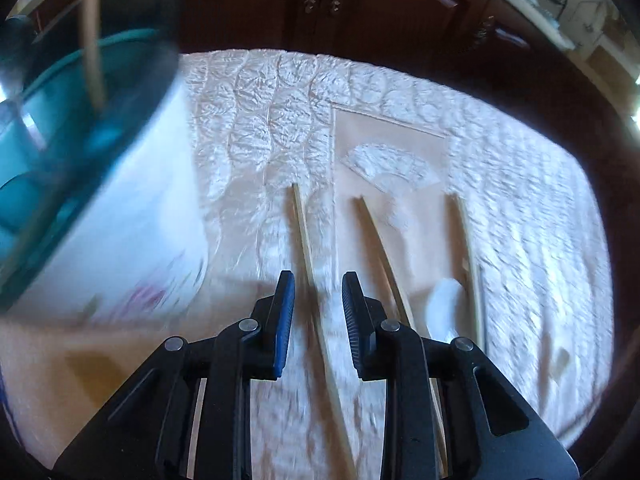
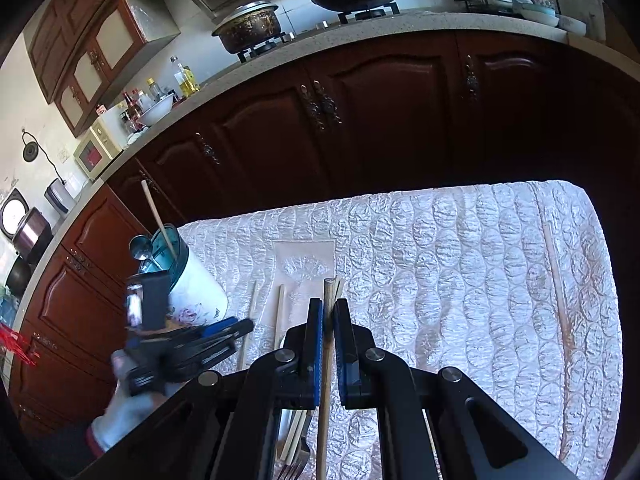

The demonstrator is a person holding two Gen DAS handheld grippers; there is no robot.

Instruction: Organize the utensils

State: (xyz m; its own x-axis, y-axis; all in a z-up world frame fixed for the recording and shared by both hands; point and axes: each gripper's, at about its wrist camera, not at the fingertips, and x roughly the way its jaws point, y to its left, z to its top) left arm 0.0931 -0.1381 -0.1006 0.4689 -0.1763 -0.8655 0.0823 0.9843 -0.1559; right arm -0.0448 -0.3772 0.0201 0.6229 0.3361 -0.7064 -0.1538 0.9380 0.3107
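Left tool point(image 1: 318, 304): matte black linkage arms are fanning out from the body, round silver pivot pins point(image 1: 248, 325) are showing at each joint. Fingers are carrying blue ribbed pads point(image 1: 285, 322); the right-hand pad is reading darker, in shadow. Right tool point(image 2: 329, 320): same build, black arms with slotted cutouts, silver pins point(image 2: 286, 355), blue pads point(image 2: 318, 354) lining the inner faces. From the right wrist view the left tool is appearing blurred, black with a blue pad edge. The hand point(image 2: 120, 416) under it is wearing a pale glove with a red cuff.
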